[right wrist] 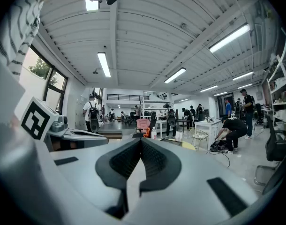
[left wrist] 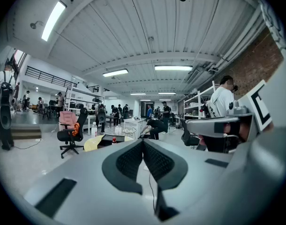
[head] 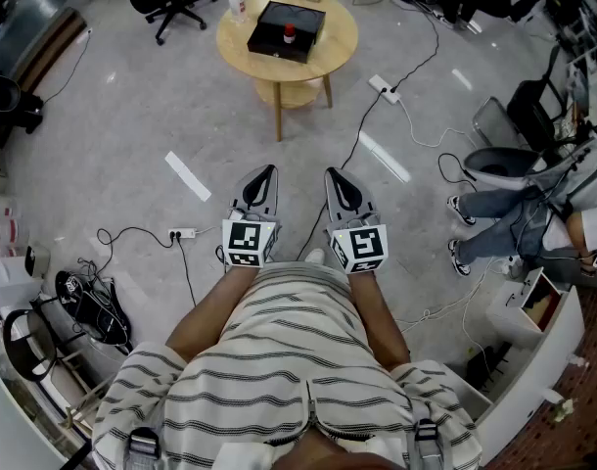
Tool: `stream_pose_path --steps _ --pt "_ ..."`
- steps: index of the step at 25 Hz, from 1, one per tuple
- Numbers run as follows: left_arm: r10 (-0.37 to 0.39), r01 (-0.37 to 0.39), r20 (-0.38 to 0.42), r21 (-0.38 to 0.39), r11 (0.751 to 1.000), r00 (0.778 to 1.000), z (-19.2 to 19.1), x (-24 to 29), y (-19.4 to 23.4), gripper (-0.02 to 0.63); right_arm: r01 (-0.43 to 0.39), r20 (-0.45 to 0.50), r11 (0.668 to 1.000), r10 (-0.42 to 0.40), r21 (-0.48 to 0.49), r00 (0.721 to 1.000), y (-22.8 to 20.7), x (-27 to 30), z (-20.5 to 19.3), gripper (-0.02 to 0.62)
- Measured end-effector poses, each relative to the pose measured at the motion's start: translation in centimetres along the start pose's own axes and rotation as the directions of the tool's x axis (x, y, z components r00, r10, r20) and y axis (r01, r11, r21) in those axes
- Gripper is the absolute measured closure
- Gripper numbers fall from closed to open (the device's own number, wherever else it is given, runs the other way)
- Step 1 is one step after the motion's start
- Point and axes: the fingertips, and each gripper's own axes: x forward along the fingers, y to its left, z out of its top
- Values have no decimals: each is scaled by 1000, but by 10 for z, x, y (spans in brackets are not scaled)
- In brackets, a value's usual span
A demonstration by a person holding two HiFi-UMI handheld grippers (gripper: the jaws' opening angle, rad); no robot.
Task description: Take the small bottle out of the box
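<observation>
You hold both tools level and side by side over the floor. The left tongs [head: 267,170] are closed, pads pressed together with nothing between them, as the left gripper view [left wrist: 143,142] confirms. The right tongs [head: 332,172] are closed and empty too, their pads meeting in the right gripper view [right wrist: 141,142].

No brand or wording can be read anywhere. The marker cubes [head: 248,243] behind each pair of jaws carry only black-and-white square patterns.

The small bottle [head: 289,33] stands upright inside the box [head: 305,16], well ahead of both tongs and slightly nearer the left pair's line. It shows a red cap over a dark body; any label on it is too small to make out. The box is black, shallow and open-topped, and sits on a round wooden table [head: 340,45].

A clear water bottle [head: 238,1] stands on the table left of the box, its label illegible. In the left gripper view the red cap [left wrist: 114,139] shows just over the left jaw. To the right of your tongs a seated person [head: 514,213] is cut off by the picture's edge.
</observation>
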Motion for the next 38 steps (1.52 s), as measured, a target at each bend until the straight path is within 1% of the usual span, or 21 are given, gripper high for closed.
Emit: stream_pose_path --steps 3,10,16,22,27,32,38 --pt "10 -10 -2 -7 1000 1000 0 1 -2 584 -5 -3 1000 5 5 1000 -2 -1 -2 580" --pt "15 -15 -10 21 1000 1000 -3 6 -17 584 -35 -5 999 35 12 999 -9 -6 -7 580" --pt "33 -32 -19 32 999 999 -3 17 -33 584 -44 5 999 44 27 999 -34 -11 -8 580" --pt "83 -83 -16 27 996 996 -4 21 -44 584 -82 14 996 82 22 997 -43 -16 -13 580" --pt "104 -104 -18 17 994 994 -1 30 -50 584 -88 15 995 88 42 996 -60 -14 -19 580" --pt "91 -91 -51 3 996 995 -15 48 -53 584 -97 8 993 96 65 995 -75 -3 -28 580" --pt "88 -89 -51 -19 996 995 -17 88 -30 584 -104 -15 993 105 55 994 -93 33 -30 580"
